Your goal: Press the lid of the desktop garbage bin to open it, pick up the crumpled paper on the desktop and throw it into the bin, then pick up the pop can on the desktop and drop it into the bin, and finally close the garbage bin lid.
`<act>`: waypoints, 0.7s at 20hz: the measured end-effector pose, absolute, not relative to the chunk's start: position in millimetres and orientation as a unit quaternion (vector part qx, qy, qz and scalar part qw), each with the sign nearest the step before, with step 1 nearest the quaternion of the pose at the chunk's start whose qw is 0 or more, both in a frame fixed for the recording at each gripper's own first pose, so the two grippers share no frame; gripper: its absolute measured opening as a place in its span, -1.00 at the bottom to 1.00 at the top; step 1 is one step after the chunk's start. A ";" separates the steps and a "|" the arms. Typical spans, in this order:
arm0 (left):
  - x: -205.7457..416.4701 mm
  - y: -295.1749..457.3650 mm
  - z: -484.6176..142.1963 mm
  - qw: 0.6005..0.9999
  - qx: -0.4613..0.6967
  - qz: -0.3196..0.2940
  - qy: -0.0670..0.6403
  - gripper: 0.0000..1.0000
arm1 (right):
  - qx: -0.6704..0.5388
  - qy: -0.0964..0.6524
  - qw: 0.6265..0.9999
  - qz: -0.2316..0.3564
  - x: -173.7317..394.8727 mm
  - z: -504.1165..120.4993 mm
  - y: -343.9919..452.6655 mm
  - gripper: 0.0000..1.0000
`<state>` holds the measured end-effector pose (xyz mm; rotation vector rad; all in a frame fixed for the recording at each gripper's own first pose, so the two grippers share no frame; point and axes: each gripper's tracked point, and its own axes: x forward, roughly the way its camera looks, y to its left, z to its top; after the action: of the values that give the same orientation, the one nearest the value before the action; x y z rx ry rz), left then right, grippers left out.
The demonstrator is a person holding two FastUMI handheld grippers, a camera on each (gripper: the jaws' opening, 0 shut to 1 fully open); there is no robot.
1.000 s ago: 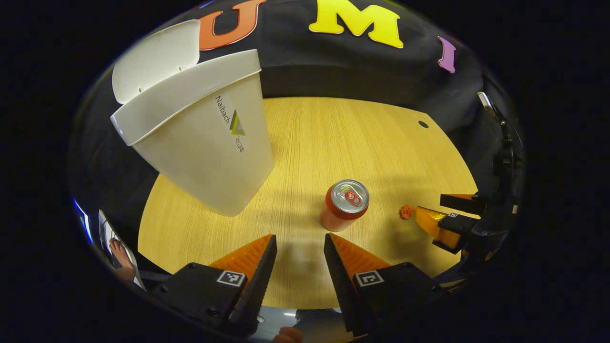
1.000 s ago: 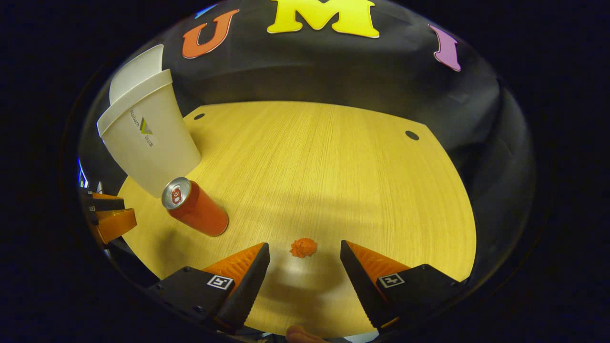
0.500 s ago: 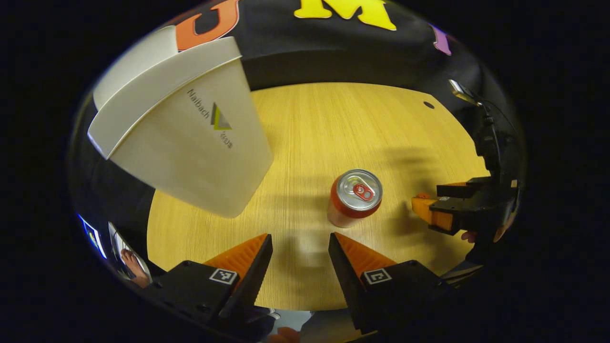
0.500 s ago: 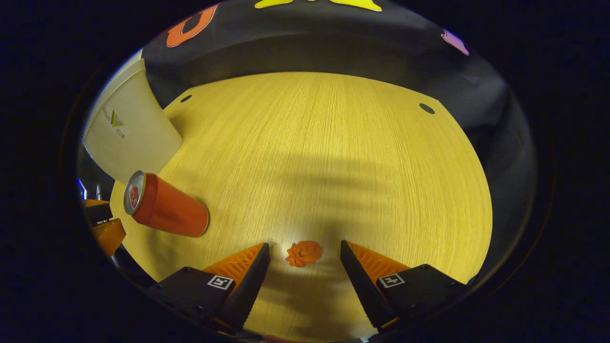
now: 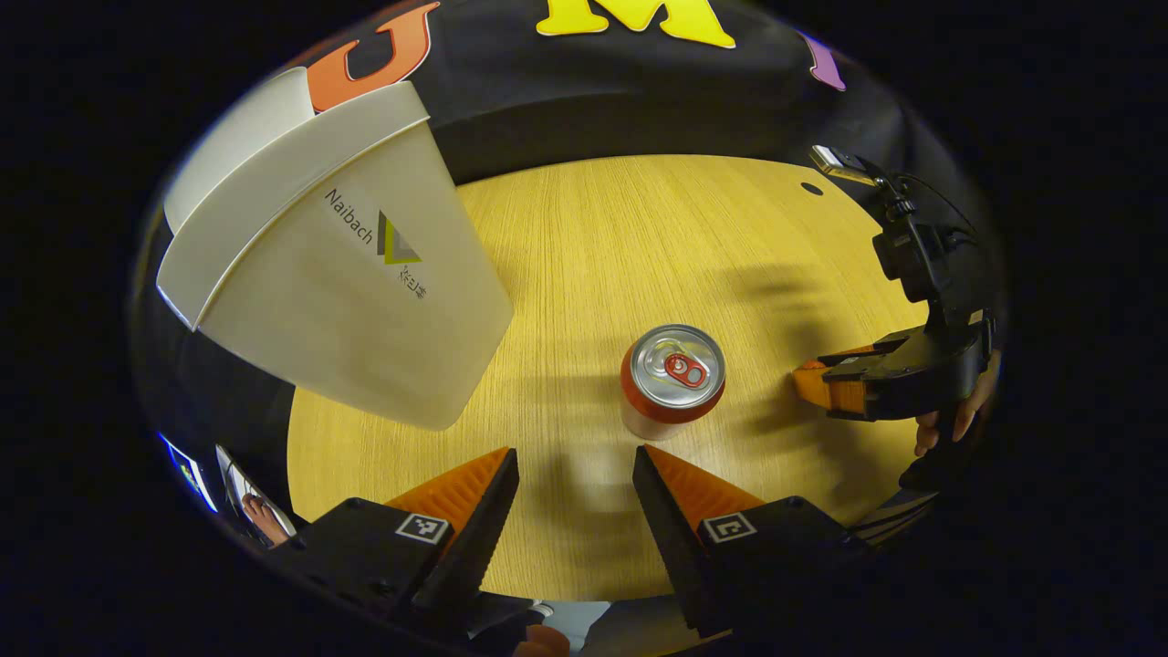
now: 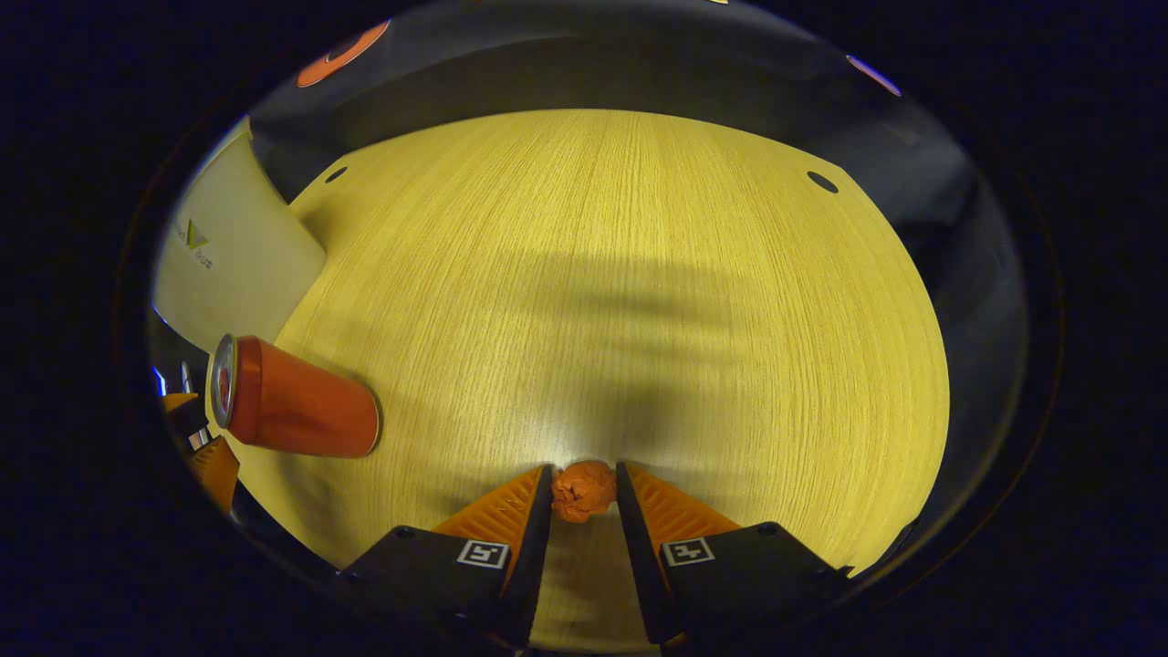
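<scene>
Right tongs pinch the small paper wad on the worktop; light and squashy, it likely needs only a gentle squeeze. Left tongs hang spread near the can.

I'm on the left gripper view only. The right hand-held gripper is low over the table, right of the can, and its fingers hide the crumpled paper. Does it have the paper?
Observer: Yes. In the right gripper view, the crumpled paper sits between the fingers of the right hand-held gripper, and both press against it.
Operator: Deep in the grip, or out at the end?
Observer: Right at the fingertips. Part of the wad pokes out beyond them.
Operator: I mostly see the can's top. How is its side?
Observer: The pop can stands upright on the table. The side wall facing this view looks smooth, with no dent that I can see.
</scene>
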<state>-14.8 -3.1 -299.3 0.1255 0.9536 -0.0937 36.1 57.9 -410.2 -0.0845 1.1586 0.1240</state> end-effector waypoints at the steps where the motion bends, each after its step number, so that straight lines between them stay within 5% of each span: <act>1: -16.6 -3.2 -299.6 0.885 0.062 -0.046 0.460 0.71 | -0.043 0.548 0.833 0.059 37.3 -410.1 58.5 -0.07; 2: -16.6 -2.1 -299.6 0.885 0.064 -0.045 0.459 0.71 | -0.051 0.546 0.834 0.056 37.8 -409.8 57.1 -0.07; 4: -18.7 -1.7 -301.3 0.884 0.064 -0.044 0.461 0.71 | -0.050 0.552 0.830 0.054 36.0 -409.1 56.5 -0.44; 14: -37.0 -6.5 -303.4 0.881 0.075 -0.059 0.464 0.71 | -0.043 0.537 0.842 0.034 41.1 -379.7 38.1 -0.39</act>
<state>-37.0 -6.5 -303.4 0.1561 0.9663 -0.1219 41.1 38.1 -379.7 -0.0912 1.1336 0.0727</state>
